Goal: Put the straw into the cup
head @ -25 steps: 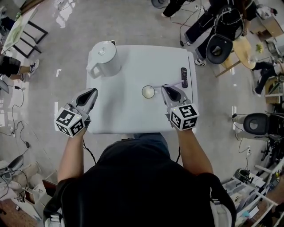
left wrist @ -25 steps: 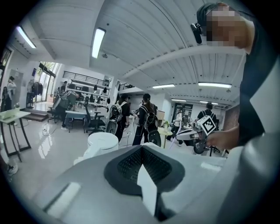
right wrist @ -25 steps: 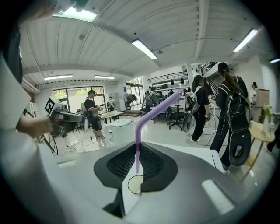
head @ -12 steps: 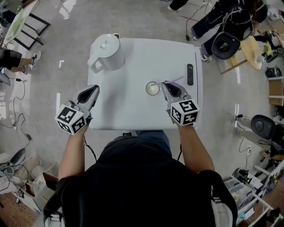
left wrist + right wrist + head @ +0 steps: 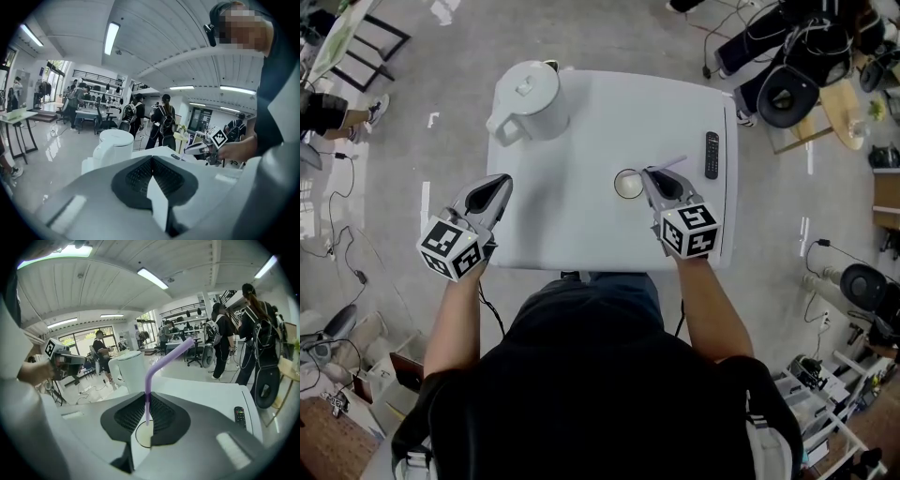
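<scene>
A purple bendy straw [image 5: 154,373] is pinched upright in my right gripper [image 5: 147,409], its lower end hanging just above the mouth of a small white cup [image 5: 144,435]. From above, the cup [image 5: 627,184] stands on the white table [image 5: 581,150] right at the tip of the right gripper [image 5: 650,178], and the straw's [image 5: 667,164] bent top leans off to the right. My left gripper [image 5: 495,191] hovers at the table's left edge, shut with nothing between its jaws [image 5: 153,161].
A white kettle [image 5: 528,101] stands at the table's back left corner. A black remote [image 5: 711,154] lies near the right edge. Chairs, cables and shelves surround the table; people stand in the room behind.
The right gripper has stayed over the cup with the straw held in it. The head camera has shifted a little; the left gripper has barely moved.
</scene>
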{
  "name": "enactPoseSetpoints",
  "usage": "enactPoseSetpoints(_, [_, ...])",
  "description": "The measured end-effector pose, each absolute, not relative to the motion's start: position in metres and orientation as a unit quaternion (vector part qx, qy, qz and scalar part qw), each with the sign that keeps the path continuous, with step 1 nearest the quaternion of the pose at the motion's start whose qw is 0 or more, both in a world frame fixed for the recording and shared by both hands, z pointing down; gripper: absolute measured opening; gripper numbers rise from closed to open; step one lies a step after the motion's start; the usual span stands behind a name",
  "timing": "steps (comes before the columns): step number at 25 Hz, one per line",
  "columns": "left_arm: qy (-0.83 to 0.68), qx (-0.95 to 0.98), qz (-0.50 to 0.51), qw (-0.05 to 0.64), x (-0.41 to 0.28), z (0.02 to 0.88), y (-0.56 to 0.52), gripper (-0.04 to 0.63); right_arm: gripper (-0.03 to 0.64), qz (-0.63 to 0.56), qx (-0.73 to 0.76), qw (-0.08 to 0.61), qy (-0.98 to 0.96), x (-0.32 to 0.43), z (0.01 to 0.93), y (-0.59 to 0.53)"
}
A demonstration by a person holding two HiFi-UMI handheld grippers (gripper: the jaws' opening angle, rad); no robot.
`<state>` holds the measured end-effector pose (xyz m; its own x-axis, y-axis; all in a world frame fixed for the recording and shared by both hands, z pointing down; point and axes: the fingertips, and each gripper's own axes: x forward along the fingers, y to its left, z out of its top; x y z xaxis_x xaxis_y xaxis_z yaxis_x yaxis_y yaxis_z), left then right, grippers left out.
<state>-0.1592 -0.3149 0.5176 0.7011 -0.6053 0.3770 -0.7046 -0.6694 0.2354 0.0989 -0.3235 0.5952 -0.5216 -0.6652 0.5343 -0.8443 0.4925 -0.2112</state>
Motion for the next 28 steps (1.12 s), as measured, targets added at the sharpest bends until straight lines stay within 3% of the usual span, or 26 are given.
enactPoseSetpoints(28, [-0.362, 0.895, 0.152, 0.213, -0.145, 0.554, -0.337, 0.0, 0.056, 0.264, 0.407, 0.224, -0.845, 0.086, 0.661, -0.337])
